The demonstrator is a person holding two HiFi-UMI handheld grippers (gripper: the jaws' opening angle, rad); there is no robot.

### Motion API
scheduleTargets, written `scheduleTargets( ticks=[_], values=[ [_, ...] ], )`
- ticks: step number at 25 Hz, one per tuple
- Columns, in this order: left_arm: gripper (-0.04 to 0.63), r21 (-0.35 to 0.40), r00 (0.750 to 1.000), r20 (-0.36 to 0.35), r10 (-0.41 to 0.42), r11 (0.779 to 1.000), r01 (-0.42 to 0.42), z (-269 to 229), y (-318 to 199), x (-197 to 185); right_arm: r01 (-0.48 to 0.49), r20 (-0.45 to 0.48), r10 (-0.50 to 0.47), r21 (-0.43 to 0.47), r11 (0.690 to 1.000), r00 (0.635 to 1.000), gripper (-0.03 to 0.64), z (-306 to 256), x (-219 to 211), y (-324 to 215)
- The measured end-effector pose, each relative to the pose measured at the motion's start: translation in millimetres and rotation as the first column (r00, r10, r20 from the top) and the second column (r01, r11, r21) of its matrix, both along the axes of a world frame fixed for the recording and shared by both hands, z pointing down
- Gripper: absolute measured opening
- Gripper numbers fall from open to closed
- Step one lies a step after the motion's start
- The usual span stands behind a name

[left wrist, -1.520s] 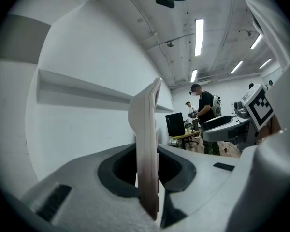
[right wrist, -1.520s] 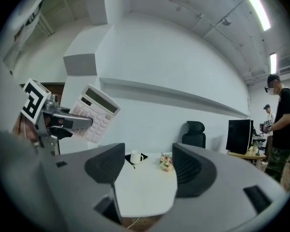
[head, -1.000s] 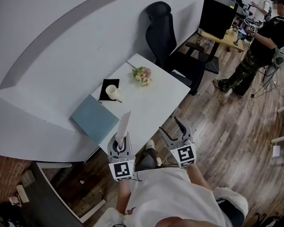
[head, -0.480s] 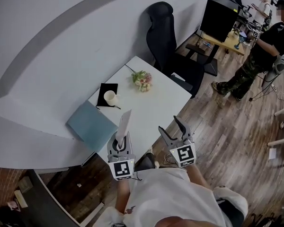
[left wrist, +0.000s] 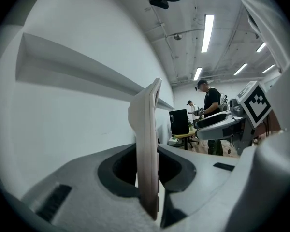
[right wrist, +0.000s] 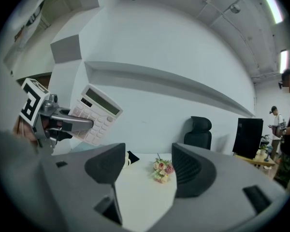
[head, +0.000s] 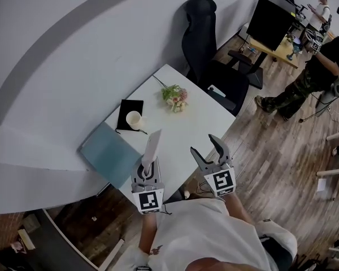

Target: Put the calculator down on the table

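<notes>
- A person in a white shirt stood at the near edge of a white table, a two-jaw tool in each hand.
- The left gripper was clamped shut on the lower edge of a pale calculator. It held the calculator on edge, nearly upright, in the air at the table's near side and clear of the top. The keys and display faced the right-hand tool.
- The right gripper, just beside the left one, had its jaws spread wide with nothing between them. It pointed out over the table.
- On the table's left part lay a blue folder, overhanging the edge.
- Beyond the folder, a small cup sat on a black mat.
- Near the far side of the table lay a small bunch of flowers, apart from the cup.
- A black office chair stood behind the table, against the curved white wall.
- Farther off, across the wooden floor, a black cabinet rested on a wooden desk. A bystander in dark clothes stood near it.
</notes>
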State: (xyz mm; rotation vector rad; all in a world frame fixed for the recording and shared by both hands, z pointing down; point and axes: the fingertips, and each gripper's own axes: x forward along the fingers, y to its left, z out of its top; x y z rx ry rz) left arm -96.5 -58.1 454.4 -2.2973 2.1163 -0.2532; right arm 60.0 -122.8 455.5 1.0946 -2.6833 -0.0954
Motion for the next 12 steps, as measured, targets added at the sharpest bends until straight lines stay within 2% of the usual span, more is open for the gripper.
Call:
scheduleTargets(
  ticks=[12],
  values=[
    [0.067, -0.026, 0.999, -0.026, 0.029, 0.999, -0.030, 36.3, -46.1, -30.8, -0.021, -0.087, 0.019, -0.023, 1.000, 0.996, 0.302, 13.8, -31.9, -43.5]
  ],
)
